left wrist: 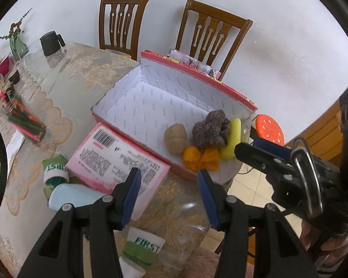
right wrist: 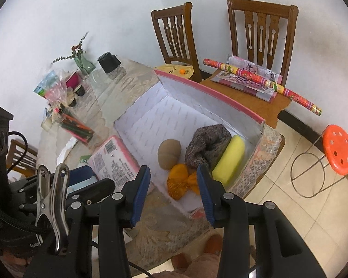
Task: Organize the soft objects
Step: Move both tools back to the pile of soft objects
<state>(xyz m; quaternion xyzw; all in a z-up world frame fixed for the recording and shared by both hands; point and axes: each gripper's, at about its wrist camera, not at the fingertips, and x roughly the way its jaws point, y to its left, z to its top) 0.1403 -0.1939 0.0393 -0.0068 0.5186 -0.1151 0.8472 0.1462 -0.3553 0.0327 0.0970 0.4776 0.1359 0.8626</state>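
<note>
I keep both my left gripper (left wrist: 168, 195) and right gripper (right wrist: 172, 192) released and empty, because four soft things already lie together in the box (right wrist: 197, 85) at frame centre, while the rolled socks (left wrist: 142, 246) wait on the surface (left wrist: 69, 78) at bottom.

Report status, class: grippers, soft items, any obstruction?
Left gripper open, empty; right gripper open, empty. Four soft items in box; wristbands outside on table. Box flap beside them.
</note>
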